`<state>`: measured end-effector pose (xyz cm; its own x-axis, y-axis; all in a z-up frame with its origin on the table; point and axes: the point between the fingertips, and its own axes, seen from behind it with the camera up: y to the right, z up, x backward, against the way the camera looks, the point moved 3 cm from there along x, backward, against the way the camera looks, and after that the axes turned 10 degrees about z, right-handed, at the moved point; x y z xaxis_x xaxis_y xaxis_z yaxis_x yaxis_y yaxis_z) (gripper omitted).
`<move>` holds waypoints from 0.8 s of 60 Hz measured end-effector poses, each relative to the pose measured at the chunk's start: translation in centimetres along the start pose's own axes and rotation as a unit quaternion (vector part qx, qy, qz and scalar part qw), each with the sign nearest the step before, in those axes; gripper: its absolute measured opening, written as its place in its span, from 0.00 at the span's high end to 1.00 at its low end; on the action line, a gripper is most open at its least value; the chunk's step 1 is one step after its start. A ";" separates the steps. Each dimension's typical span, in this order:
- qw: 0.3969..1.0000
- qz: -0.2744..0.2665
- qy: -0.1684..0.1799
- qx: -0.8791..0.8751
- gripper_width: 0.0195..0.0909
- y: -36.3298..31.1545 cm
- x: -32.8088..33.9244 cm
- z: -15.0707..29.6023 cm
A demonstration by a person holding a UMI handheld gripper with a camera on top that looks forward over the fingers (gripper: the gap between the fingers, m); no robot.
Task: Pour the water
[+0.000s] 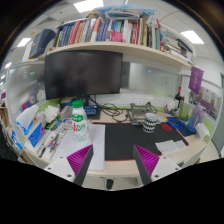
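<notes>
A clear water bottle [78, 122] with a green cap and green label stands upright on the desk, beyond the left finger. A black-and-white patterned cup [150, 123] stands further right, beyond the right finger. My gripper [113, 165] is open, and its purple pads [82, 158] are wide apart with nothing between them. Only the black desk mat [122, 142] and the desk's front edge lie in the gap.
A dark monitor [84, 73] stands behind the bottle, under a shelf of books [108, 32]. Clutter of boxes and small items [35, 128] fills the desk's left side. More items and papers [185, 128] sit at the right.
</notes>
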<state>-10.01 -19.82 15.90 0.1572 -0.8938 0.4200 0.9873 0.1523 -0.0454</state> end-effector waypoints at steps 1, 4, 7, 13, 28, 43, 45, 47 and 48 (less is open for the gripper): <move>1.000 0.001 0.001 0.001 0.12 -0.7 -0.3 -0.2; 1.000 0.015 0.003 0.007 0.12 -2.6 -1.8 -0.8; 0.999 0.033 0.005 0.010 0.12 -3.0 -1.9 -0.4; 0.998 0.058 0.000 0.021 0.10 -7.8 -7.2 -2.3; 0.997 0.067 0.026 -0.003 0.11 -10.9 -14.6 -1.2; 0.998 0.041 0.056 -0.008 0.12 -10.1 -19.1 1.3; 0.997 0.038 0.061 -0.010 0.12 -10.1 -19.5 1.6; 0.997 0.034 0.067 -0.010 0.12 -10.0 -20.0 1.8; 0.997 0.032 0.070 -0.009 0.13 -10.0 -20.2 2.0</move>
<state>-23.06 -2.47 9.70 0.2210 -0.9328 0.2846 0.9751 0.2054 -0.0842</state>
